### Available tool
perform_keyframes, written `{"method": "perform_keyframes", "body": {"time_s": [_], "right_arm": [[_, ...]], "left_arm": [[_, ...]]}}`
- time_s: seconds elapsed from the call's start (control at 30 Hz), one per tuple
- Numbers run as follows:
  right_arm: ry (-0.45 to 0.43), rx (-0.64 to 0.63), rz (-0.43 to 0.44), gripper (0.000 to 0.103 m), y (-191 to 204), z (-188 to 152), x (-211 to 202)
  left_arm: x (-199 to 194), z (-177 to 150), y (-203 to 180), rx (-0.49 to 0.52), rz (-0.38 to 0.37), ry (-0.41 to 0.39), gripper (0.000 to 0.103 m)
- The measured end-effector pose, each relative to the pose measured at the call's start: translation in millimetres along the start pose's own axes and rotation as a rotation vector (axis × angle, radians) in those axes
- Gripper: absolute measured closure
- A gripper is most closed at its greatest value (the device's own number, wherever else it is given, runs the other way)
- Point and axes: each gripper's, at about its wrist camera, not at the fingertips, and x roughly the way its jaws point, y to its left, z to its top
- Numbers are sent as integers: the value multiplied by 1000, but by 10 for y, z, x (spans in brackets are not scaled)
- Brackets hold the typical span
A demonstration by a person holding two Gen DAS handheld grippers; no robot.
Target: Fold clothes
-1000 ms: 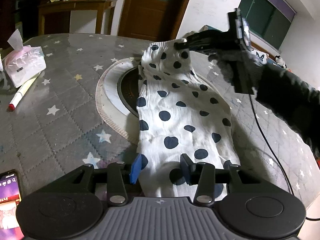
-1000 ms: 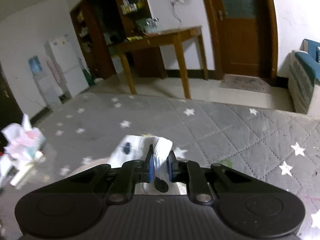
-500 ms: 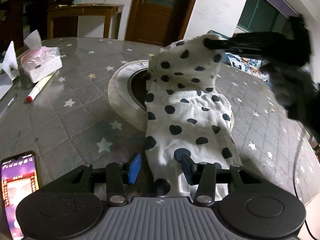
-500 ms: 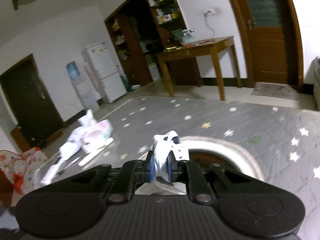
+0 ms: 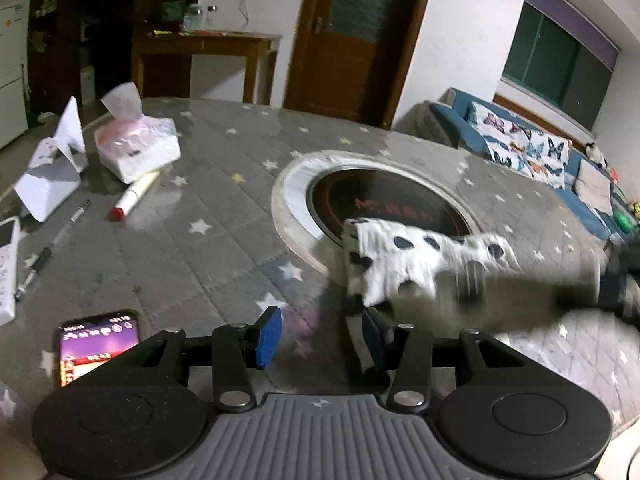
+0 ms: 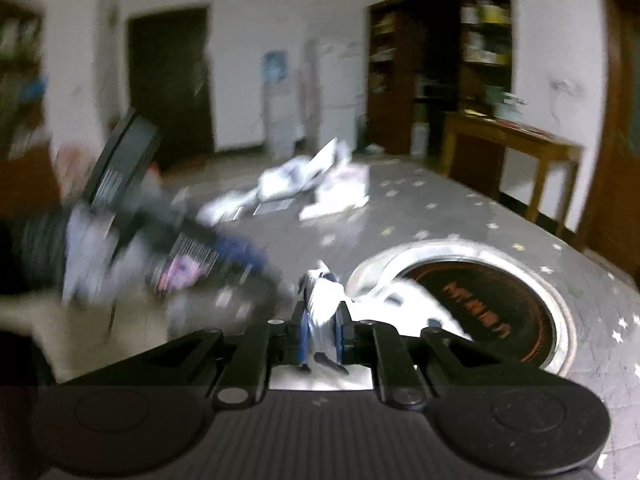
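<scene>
Polka-dot garment (image 5: 404,264), now folded shorter, bunched, pinched by right hand-held gripper (image 6: 322,334).

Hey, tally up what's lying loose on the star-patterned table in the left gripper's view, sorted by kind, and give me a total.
Polka-dot garment: 1
Tissue pack: 1
Lit phone: 1
Pens: 2, a red-tipped marker and a black pen
Folded white paper: 1
Total: 6
A white item at the left edge is cut off, so not counted.

Right gripper (image 5: 472,284) motion-blurred; phone (image 5: 98,346) partly hidden — behind left gripper.
</scene>
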Motion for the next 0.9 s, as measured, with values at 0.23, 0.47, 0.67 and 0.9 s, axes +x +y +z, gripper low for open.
{"method": "perform_keyframes", "body": {"time_s": [0.23, 0.47, 0.67, 0.9], "right_arm": [[130, -74, 65, 82, 384, -321, 65], [69, 64, 32, 73, 213, -182, -53], [42, 171, -4, 73, 95, -124, 211], [99, 179, 54, 73, 221, -320, 388]], "left_arm": [[-114, 65, -37, 19, -7, -42, 55], [-157, 195, -200, 51, -62, -91, 55], [-86, 231, -445, 100, -150, -90, 57], [126, 40, -603, 117, -255, -2, 68]]}}
